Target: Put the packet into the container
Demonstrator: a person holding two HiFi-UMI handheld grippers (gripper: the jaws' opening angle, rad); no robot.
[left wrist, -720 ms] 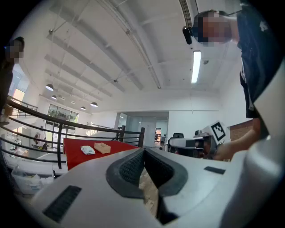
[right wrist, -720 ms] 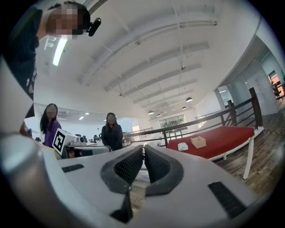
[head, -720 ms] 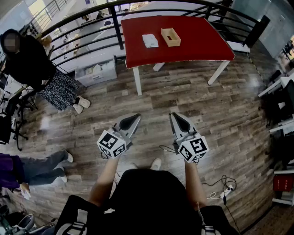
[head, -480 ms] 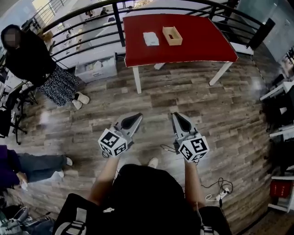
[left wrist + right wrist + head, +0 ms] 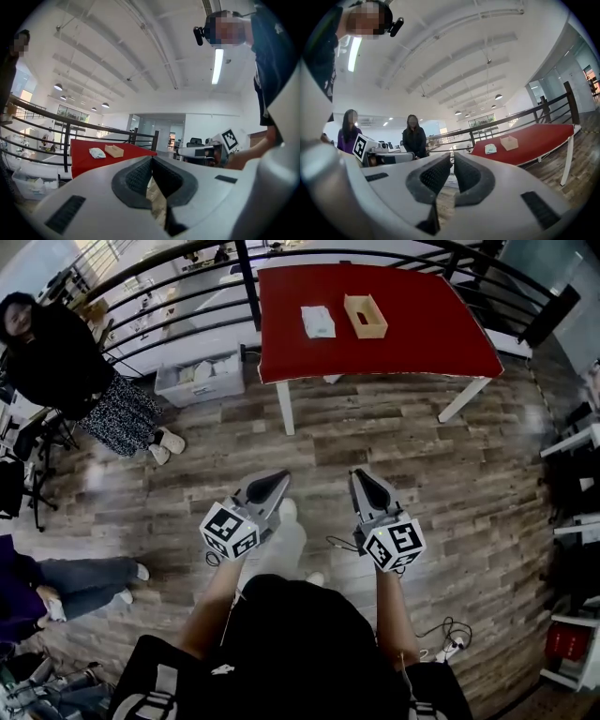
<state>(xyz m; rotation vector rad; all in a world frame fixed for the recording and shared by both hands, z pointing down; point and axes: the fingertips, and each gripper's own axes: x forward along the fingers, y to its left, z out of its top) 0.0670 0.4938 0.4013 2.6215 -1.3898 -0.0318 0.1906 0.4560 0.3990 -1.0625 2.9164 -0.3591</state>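
Jaws together, empty: my left gripper (image 5: 278,477) and right gripper (image 5: 359,474) hover well short of the red table (image 5: 422,329), its packet (image 5: 318,322) and wooden box (image 5: 366,316).

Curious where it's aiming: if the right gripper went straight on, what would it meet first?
The right gripper meets nothing nearby; probably the railing, left of the red table, though depth is unclear.

Red table (image 5: 422,334); white packet (image 5: 318,322) (tan container (image 5: 366,316))
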